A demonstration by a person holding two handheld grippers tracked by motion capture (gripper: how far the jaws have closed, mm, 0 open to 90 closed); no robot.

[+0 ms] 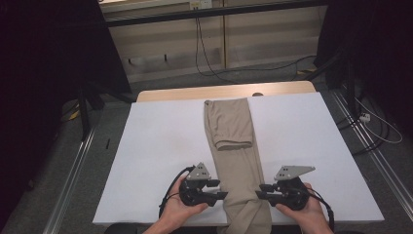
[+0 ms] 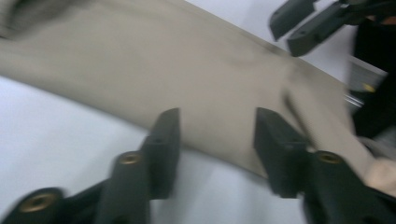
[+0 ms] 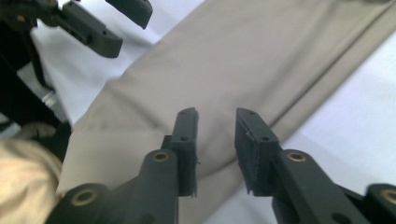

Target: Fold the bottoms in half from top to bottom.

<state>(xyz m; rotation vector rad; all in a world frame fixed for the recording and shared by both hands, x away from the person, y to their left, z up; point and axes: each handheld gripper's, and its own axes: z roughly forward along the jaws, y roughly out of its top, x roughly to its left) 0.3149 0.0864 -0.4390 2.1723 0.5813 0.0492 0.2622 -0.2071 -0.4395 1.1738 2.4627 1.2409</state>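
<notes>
A pair of khaki trousers (image 1: 234,146) lies lengthwise down the middle of the white table top (image 1: 160,146), its far end folded back on itself and its near end hanging over the front edge. My left gripper (image 1: 221,189) sits at the cloth's left edge near the front, jaws apart, with nothing pinched. In the left gripper view the left gripper (image 2: 217,116) hovers over the trousers (image 2: 187,79). My right gripper (image 1: 260,190) faces it from the cloth's right edge. In the right gripper view the right gripper (image 3: 217,114) stands open above the trousers (image 3: 243,60).
A wooden strip (image 1: 224,91) borders the table's far side. Cables (image 1: 204,53) trail across the floor behind it, and metal rails (image 1: 73,170) run along both sides. Dark curtains stand left and right. Bare white surface lies on both sides of the trousers.
</notes>
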